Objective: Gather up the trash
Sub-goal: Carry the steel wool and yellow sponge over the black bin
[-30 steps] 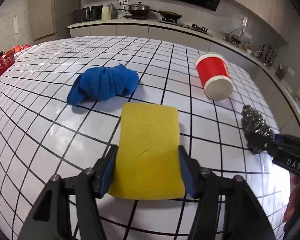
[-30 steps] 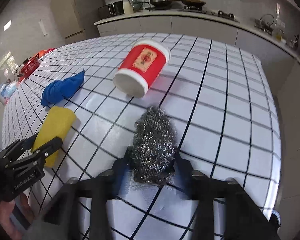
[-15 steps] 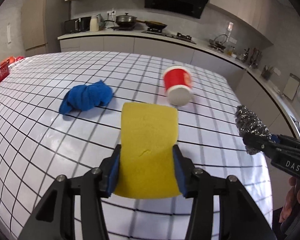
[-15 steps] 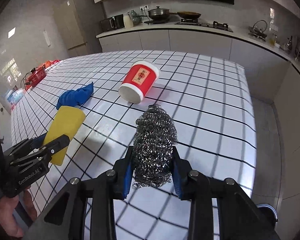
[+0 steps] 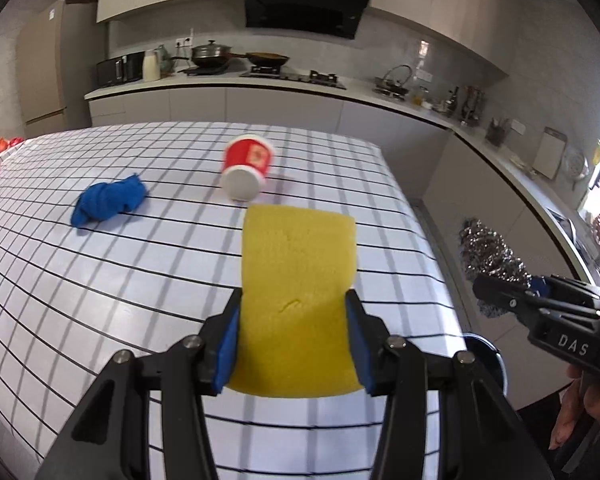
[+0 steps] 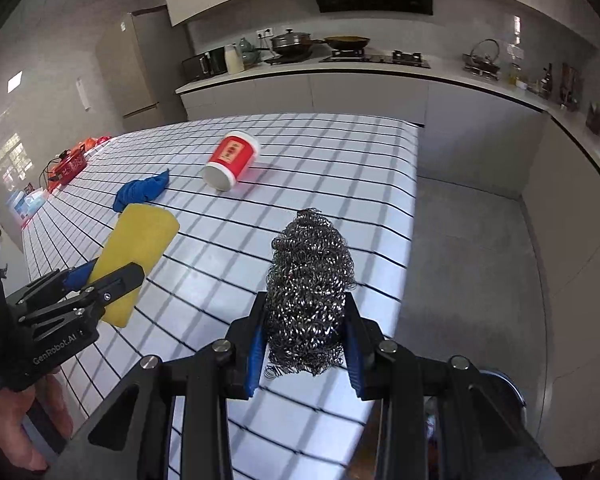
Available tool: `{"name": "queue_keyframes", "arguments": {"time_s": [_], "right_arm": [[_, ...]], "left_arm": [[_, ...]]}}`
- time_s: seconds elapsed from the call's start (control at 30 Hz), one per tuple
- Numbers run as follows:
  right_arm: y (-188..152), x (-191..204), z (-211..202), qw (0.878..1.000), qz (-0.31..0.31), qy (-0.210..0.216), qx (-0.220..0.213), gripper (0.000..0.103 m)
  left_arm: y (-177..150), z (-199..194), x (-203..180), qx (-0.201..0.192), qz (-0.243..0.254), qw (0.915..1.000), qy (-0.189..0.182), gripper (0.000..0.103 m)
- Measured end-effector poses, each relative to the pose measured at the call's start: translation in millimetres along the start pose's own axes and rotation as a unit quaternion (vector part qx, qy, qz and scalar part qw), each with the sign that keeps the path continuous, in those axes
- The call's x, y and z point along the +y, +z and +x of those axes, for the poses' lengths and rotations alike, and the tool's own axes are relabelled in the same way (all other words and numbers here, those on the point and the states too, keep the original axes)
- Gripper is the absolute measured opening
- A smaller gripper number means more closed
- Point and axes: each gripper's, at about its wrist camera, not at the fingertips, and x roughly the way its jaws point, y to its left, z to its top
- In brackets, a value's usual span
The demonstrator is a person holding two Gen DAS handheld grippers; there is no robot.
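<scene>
A: What does each gripper carry?
B: The left gripper (image 5: 292, 344) clamps a yellow sponge (image 5: 298, 288), long axis pointing away, above the near table (image 5: 100, 280) edge. The right gripper (image 6: 306, 344) grips a steel scourer (image 6: 310, 296), standing on end.
A: What lies farther off?
B: A red cup (image 5: 246, 166) on its side, open mouth nearward, blue cloth (image 5: 108, 204) to its left.

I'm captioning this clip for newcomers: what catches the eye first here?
A yellow sponge clamped in the left gripper and a steel wool scourer clamped in the right gripper, both held above the checked tabletop. Farther back lie a tipped red cup and a blue cloth.
</scene>
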Motion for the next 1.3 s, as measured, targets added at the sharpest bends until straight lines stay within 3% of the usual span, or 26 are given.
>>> {"name": "queue_keyframes", "arguments": {"time_s": [0.8,1.03,1.3], "right_arm": [[-79.2,-129.0,-97.9,0.996,0.061,-0.062,-0.010,0.036],[-110.4,-169.3,-108.0,0.995,0.071,-0.070,0.008,0.036],[-151.8,-208.9,-91.6,0.995,0.060,-0.058,0.051,0.036]], "left_arm": [[-33.3,-11.9,-158.6,0.009,0.073,0.9948,-0.071,0.049],[-55.0,2.3,-205.2,0.035,0.095,0.9902,-0.096,0.049],[-91.9,39.0,-243.9,0.086,0.109,0.9843,-0.109,0.049]]}}
